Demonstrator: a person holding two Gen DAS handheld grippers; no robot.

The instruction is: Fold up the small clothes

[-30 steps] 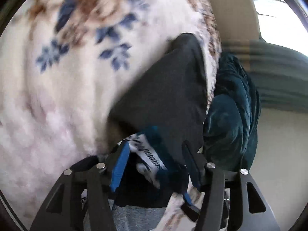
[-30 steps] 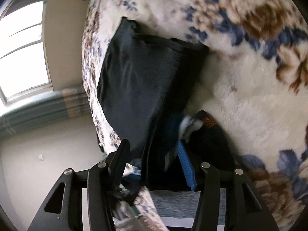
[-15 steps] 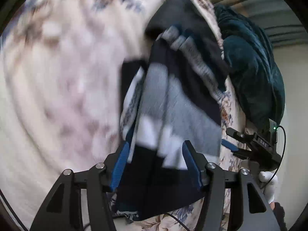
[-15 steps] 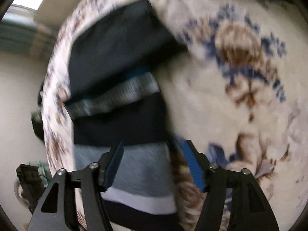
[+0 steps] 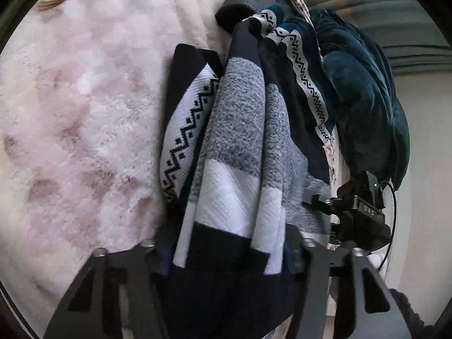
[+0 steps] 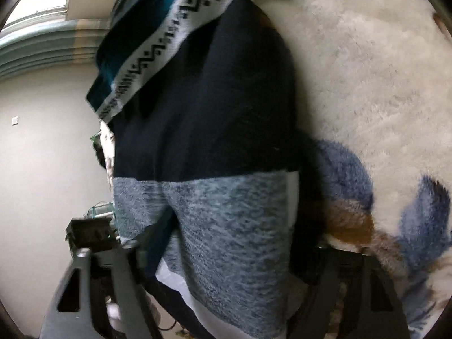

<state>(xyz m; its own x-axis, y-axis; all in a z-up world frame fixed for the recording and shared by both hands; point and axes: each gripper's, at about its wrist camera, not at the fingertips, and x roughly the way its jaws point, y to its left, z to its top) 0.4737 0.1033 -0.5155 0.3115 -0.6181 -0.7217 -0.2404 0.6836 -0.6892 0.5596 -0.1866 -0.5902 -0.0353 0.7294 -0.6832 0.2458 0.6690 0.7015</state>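
Note:
A striped knit garment (image 5: 240,147) in navy, grey and white with a zigzag band lies bunched on the fleecy floral blanket (image 5: 79,118). It drapes over my left gripper (image 5: 226,251) and hides the fingertips; the jaws stand wide apart. In the right wrist view the same garment (image 6: 209,130) covers my right gripper (image 6: 226,257), whose jaws also stand wide apart. My right gripper also shows in the left wrist view (image 5: 358,212), at the garment's right edge. Whether either holds cloth is hidden.
A dark folded garment (image 5: 248,2) lies beyond the striped one. A teal plush blanket (image 5: 364,99) is heaped at the bed's edge. Beyond the edge are a plain wall (image 6: 48,141), curtains (image 6: 48,48) and a window.
The striped garment has been drawn out lengthwise from a small bundle and now covers both grippers. Both cameras have swung closer to it. The dark garment has dropped to the far end.

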